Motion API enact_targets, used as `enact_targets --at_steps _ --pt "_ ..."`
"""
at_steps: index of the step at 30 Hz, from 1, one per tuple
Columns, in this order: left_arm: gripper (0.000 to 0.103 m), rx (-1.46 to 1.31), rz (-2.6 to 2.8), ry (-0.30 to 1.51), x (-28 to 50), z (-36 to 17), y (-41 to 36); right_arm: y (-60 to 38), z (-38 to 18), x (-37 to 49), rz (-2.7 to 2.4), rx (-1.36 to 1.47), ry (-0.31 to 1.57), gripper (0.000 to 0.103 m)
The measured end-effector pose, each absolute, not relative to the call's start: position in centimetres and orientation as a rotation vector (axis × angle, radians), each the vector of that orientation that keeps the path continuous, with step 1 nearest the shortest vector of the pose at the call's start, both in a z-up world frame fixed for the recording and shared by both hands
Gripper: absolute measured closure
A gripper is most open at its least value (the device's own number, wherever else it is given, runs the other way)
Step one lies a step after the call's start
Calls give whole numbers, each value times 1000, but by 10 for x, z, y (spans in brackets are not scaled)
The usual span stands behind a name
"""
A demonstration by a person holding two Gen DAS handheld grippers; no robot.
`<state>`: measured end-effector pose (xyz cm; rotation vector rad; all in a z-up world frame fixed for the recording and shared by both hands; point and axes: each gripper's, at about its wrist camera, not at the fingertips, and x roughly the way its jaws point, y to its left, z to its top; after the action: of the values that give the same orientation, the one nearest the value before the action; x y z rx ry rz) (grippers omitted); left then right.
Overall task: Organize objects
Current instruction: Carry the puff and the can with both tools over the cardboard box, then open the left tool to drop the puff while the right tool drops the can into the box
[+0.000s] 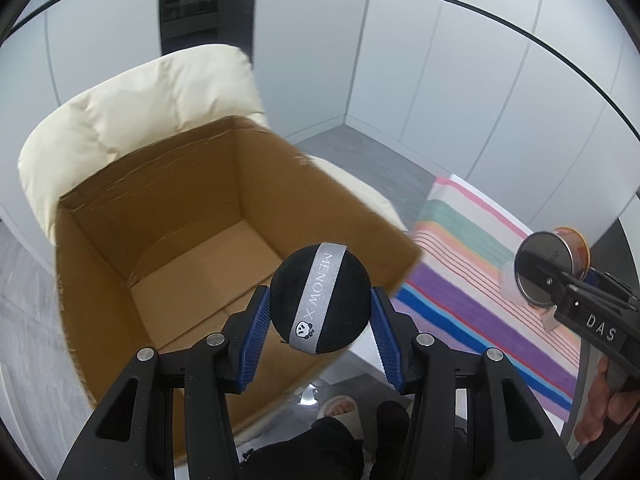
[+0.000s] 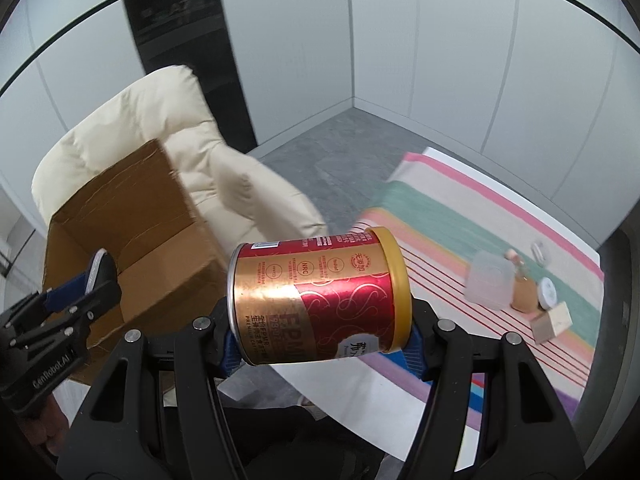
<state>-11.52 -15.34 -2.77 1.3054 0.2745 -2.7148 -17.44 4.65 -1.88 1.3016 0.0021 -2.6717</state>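
Bright even indoor light, motion blur on surroundings, fisheye-curved edges, dark vignetted corners, soft shadows

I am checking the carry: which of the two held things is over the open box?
The black ball in the left gripper; the red can is still beside the box.

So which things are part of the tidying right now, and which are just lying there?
Part of the job:
- round black puff with a grey ribbon, held in the left gripper
- red and gold tin can, held in the right gripper
- open brown cardboard box on the cream armchair

Just lying about, on the striped cloth:
- clear plastic tub
- small wooden block
- small white round lid
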Motion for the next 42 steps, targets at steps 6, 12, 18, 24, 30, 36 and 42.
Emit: enact_targets --at_steps 6,12,18,24,30,36,42 --pt "52 1283 -2659 310 -104 -29 -187 13 -17 -177 -2621 1280 21 38" --pt "52 1276 -2605 329 -97 -33 -218 -20 -16 -177 -2583 1245 69 38" --pt "39 1296 -2594 333 -86 -37 -242 -54 -20 -179 -2535 1244 101 38" --pt "0 1205 -2582 312 -67 -28 -260 -89 -21 -178 -2490 1221 144 38" --pt "0 1186 -2528 374 -48 -26 -284 -120 -23 -176 -2443 1205 168 38" --pt "0 1165 -2460 421 -32 -26 -312 -145 -24 -173 -2395 1208 167 38" --pt "0 1147 -2410 418 -18 -24 -331 -162 -24 -169 -2352 1210 160 38"
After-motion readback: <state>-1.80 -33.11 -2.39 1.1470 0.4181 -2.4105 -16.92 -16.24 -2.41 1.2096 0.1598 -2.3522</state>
